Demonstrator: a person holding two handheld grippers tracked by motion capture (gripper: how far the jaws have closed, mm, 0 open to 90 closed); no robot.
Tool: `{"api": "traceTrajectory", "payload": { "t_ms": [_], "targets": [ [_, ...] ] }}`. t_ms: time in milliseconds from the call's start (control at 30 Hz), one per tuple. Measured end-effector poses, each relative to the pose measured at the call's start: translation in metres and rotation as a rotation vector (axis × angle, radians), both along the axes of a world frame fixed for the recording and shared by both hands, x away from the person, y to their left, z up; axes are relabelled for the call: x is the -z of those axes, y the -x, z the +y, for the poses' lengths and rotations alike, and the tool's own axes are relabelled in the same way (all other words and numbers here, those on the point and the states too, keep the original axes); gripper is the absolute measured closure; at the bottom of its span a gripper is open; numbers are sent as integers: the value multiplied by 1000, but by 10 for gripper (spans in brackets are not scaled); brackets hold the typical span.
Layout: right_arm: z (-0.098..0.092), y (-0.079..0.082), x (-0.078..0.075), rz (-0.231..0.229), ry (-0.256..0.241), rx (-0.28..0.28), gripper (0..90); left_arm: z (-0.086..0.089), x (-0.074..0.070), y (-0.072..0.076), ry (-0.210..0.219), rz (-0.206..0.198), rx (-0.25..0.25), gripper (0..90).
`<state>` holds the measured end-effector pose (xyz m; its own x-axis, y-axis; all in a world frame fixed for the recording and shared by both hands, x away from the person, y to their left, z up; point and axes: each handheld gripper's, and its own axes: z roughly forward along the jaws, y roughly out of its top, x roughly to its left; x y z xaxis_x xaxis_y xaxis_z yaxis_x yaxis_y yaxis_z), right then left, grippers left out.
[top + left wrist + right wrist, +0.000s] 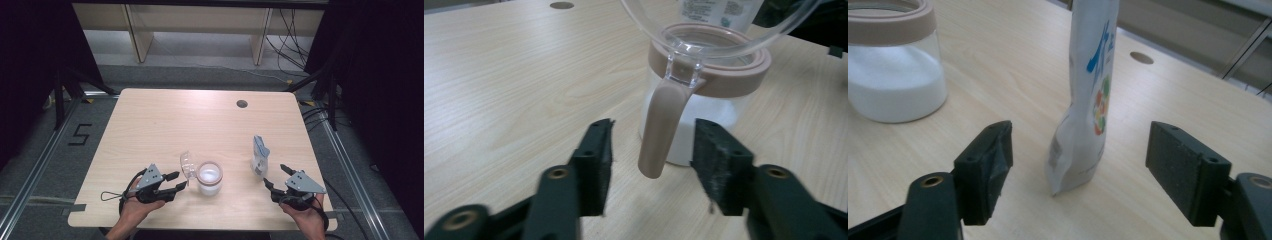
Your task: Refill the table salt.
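Note:
A clear jar (209, 179) with a tan rim holds white powder and stands near the table's front middle. Its clear hinged lid (188, 165) is flipped up on the left side. In the left gripper view the lid's tan latch (659, 127) hangs down between my open jaws without touching them. My left gripper (176, 181) sits just left of the jar (704, 95). A white pouch with blue print (259, 155) stands upright right of the jar. My right gripper (275, 176) is open just in front of the pouch (1087, 95), jaws wide to either side.
The light wooden table (165, 120) has a round cable hole (242, 104) at the back right. Metal floor rails (35, 170) run along both sides of it. Cables (292, 40) lie on the floor beyond the far edge.

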<state>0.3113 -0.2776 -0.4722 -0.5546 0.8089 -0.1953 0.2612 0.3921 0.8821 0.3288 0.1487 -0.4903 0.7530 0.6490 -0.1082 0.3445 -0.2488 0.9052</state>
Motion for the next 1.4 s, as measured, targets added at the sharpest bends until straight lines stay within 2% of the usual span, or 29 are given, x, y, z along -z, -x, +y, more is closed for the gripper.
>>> {"api": "traceTrajectory", "payload": {
  "t_ms": [33,133,200,267,300,333,400,500,600,700,733,800,833,867,900,933,967,1033,1300,1400],
  "targets": [
    [0,-1,2,2,1,-11,256,0,0,0,0,0,0,462],
    [-1,1,3,22,3,-9,236,0,0,0,-16,-5,-8,441],
    [1,3,5,34,0,-15,179,1,0,-1,-12,10,-21,410],
    [1,4,6,35,7,-19,165,2,0,0,-6,19,-31,407],
    [2,7,6,60,-1,-6,159,2,0,-1,0,17,-31,406],
    [2,7,7,68,0,-26,159,2,-2,0,-7,12,-34,400],
    [1,7,8,64,15,-28,159,3,-2,0,2,16,-32,391],
    [0,9,9,81,-12,-11,159,4,-5,0,7,14,-38,379],
    [-1,11,9,78,-14,-15,159,5,-8,0,0,13,-45,378],
    [-1,13,10,82,-16,-23,159,5,-9,0,13,26,-53,379],
    [1,16,10,110,-35,-10,159,5,-10,0,24,27,-50,380],
    [0,14,11,87,-17,-39,159,5,-11,0,24,25,-44,384],
    [0,15,10,87,-14,-31,159,4,-11,0,35,33,-54,384],
    [1,17,10,100,-21,-27,159,5,-13,0,21,26,-49,385],
    [1,18,10,100,-24,-30,159,4,-13,0,41,36,-56,385],
    [1,19,10,120,-26,-39,159,5,-13,0,38,34,-54,385],
    [1,19,11,118,-25,-31,159,4,-13,0,44,33,-54,386],
    [1,19,11,109,-18,-31,159,5,-14,0,25,26,-50,387],
    [1,20,12,112,-26,-56,159,3,-15,0,35,33,-57,390],
    [1,21,12,129,-31,-45,159,3,-16,-1,33,25,-52,397]
  ]
}}
